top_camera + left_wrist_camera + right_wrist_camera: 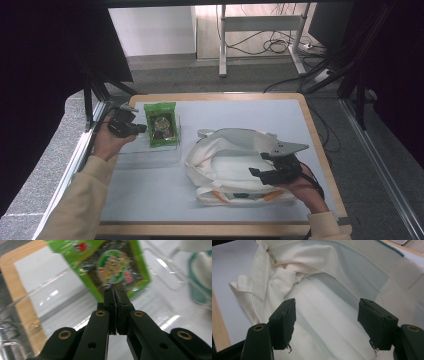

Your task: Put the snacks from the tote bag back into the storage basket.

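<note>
Green snack packet [161,124] in clear tray [150,156].

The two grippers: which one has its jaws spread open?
The right gripper, over the white bag: its jaws stand wide apart. The left gripper, by the green snack packet, is pinched shut.

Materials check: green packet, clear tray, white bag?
Green packet: glossy plastic film, by its glare and crinkles. Clear tray: rigid transparent plastic, probably acrylic; the table shows through it. White bag: soft matte woven fabric, likely cotton or canvas, folding in creases.
</note>
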Tool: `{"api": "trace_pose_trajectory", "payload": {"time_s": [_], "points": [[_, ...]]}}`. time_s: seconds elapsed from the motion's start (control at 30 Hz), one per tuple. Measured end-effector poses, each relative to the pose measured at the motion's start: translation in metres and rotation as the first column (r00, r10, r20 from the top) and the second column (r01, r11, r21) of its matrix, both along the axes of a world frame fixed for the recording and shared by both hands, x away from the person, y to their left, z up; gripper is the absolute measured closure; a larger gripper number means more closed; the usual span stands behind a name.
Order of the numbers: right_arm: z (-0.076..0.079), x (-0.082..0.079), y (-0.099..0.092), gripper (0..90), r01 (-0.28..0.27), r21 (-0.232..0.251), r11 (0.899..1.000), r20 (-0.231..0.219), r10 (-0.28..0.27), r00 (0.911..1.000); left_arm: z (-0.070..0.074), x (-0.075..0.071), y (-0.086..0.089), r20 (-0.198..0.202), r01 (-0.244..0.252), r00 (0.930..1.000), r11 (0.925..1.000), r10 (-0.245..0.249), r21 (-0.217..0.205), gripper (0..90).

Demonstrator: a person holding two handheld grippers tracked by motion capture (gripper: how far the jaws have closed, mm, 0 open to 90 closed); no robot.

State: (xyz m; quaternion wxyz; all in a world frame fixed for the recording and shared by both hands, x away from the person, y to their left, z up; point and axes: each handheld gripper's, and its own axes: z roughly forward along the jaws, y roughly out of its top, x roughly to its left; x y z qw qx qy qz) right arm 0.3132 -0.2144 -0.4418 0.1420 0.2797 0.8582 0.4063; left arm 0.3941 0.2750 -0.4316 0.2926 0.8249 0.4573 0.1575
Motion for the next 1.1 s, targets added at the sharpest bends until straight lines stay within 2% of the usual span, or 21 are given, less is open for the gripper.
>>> {"api": "trace_pose_trajectory", "payload": {"time_s": [0.1,0.23,0.33,0.5,0.6,0.67,0.73,0.83,0.93,1.03,1.1], "points": [[0.0,-0.001,0.0,31.0,0.001,-0.001,1.0,-0.001,-0.001,1.0,0.004,-0.011,-0.005,0.007,0.037,0.9993,0.9992,-0.037,-0.014,89.3],[0.001,-0.001,0.001,31.0,0.0,-0.001,1.0,0.001,0.0,1.0,0.006,-0.026,-0.017,0.024,0.088,0.9958,0.996,-0.088,-0.011,89.1],[0.0,-0.001,0.001,31.0,0.001,-0.004,1.0,-0.001,-0.001,1.0,0.005,-0.04,-0.028,0.037,0.133,0.9905,0.9908,-0.132,-0.023,88.9],[-0.001,-0.001,0.001,30.9,0.002,-0.005,1.0,-0.002,-0.002,1.0,0.005,-0.057,-0.037,0.049,0.17,0.9848,0.9838,-0.167,-0.059,87.2],[-0.001,-0.002,0.002,31.0,0.002,-0.006,1.0,-0.004,-0.002,1.0,0.004,-0.069,-0.043,0.058,0.195,0.98,0.9771,-0.191,-0.085,84.5],[-0.001,-0.002,0.002,31.0,0.002,-0.007,1.0,-0.004,-0.002,1.0,0.002,-0.077,-0.047,0.076,0.217,0.9747,0.9721,-0.21,-0.09,79.9],[-0.001,-0.002,0.002,30.9,0.0,-0.008,1.0,-0.003,0.0,1.0,0.001,-0.083,-0.052,0.085,0.232,0.9708,0.9678,-0.224,-0.097,71.8],[-0.001,-0.002,0.002,30.9,0.0,-0.009,1.0,-0.004,0.0,1.0,-0.002,-0.091,-0.061,0.077,0.245,0.9682,0.9648,-0.238,-0.096,58.0],[-0.001,-0.003,0.003,30.8,0.001,-0.01,1.0,-0.006,-0.001,1.0,-0.004,-0.097,-0.069,0.085,0.259,0.964,0.9617,-0.252,-0.089,51.9],[-0.001,-0.003,0.002,30.8,0.0,-0.007,1.0,-0.003,0.0,1.0,-0.006,-0.101,-0.074,0.094,0.274,0.9599,0.9542,-0.264,-0.119,47.3],[-0.001,-0.003,0.001,30.7,0.004,-0.005,1.0,-0.005,-0.004,1.0,-0.007,-0.104,-0.077,0.104,0.277,0.9587,0.9519,-0.265,-0.131,45.4]]}}
